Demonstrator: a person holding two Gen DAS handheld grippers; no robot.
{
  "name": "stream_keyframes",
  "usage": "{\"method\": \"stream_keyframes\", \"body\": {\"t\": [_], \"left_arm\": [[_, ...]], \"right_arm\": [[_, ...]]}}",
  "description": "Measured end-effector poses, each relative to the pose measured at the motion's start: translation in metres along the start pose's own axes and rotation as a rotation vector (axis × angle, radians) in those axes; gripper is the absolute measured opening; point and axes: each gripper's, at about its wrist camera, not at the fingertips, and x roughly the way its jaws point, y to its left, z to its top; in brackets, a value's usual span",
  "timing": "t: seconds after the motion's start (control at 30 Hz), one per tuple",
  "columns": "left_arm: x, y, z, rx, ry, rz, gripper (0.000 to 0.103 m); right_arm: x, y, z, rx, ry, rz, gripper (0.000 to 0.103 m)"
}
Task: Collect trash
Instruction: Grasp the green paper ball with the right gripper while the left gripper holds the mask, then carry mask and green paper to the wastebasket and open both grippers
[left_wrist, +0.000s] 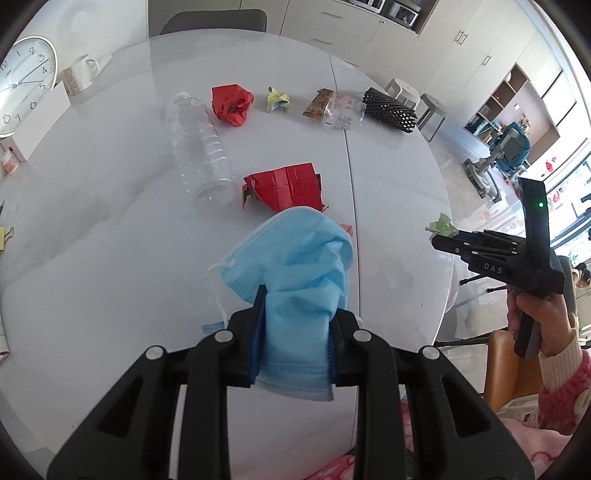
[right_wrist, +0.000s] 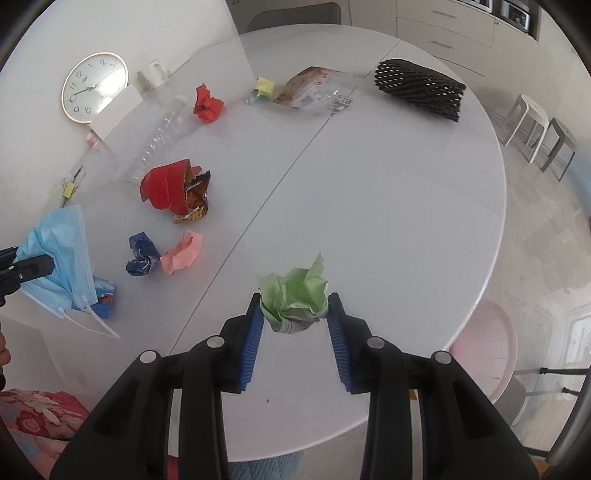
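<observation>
the left gripper (left_wrist: 297, 317) has its blue-padded jaws clamped on a crumpled blue face mask (left_wrist: 295, 266), which bunches up above the fingertips, clear of the white table (left_wrist: 110, 221). the right gripper (right_wrist: 295, 314) pinches a crumpled green paper ball (right_wrist: 295, 295) between its fingertips, held above the table near its front edge.

further out on the table lie a torn red wrapper (right_wrist: 168, 188), a dark blue paper wad (right_wrist: 142, 254) touching a pink paper wad (right_wrist: 183, 253), and a small blue carton (right_wrist: 101, 295) partly under the hanging mask. along the far side sit a clear plastic bottle (left_wrist: 199, 144) on its side, a red paper wad (left_wrist: 231, 103), a yellow paper wad (left_wrist: 277, 100), a clear snack bag (left_wrist: 332, 109) and a black foam net sleeve (left_wrist: 389, 109). a round clock (right_wrist: 94, 86) and a mug (right_wrist: 151, 74) stand at the far left.
</observation>
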Motion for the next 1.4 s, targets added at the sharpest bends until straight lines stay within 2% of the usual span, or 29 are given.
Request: {"method": "stream_keyframes", "body": {"t": [0.2,0.33,0.47,0.63,0.77,0.87,1.1,1.3,1.37,1.4], "left_arm": [[-0.030,0.003,-0.010,0.019,-0.014,-0.024,0.026],[-0.046,-0.012,-0.013,0.073,-0.023,-0.059,0.026],[-0.051,-0.049,-0.009,0.142,-0.021,-0.100,0.026],[-0.037,-0.122,0.001,0.222,-0.013,-0.169,0.026],[-0.003,-0.195,0.014,0.296,0.011,-0.209,0.026],[0.036,-0.253,0.027,0.329,0.049,-0.226,0.026],[0.140,-0.365,0.047,0.325,0.187,-0.280,0.026],[0.208,-0.420,0.050,0.321,0.289,-0.260,0.027],[0.225,-0.429,0.051,0.312,0.321,-0.251,0.033],[0.231,-0.433,0.051,0.309,0.331,-0.247,0.042]], "right_arm": [[-0.027,-0.012,-0.040,0.135,-0.031,-0.006,0.036],[-0.046,-0.023,-0.065,0.212,-0.047,-0.026,0.036],[-0.065,-0.046,-0.086,0.282,-0.070,-0.032,0.036],[-0.083,-0.096,-0.098,0.355,-0.117,-0.046,0.036],[-0.098,-0.146,-0.100,0.360,-0.132,-0.069,0.036],[-0.111,-0.185,-0.099,0.316,-0.110,-0.103,0.036],[-0.132,-0.268,-0.096,0.239,-0.087,-0.113,0.037],[-0.132,-0.310,-0.099,0.221,-0.057,-0.078,0.037],[-0.132,-0.317,-0.101,0.226,-0.053,-0.062,0.038],[-0.133,-0.321,-0.103,0.228,-0.052,-0.055,0.038]]}}
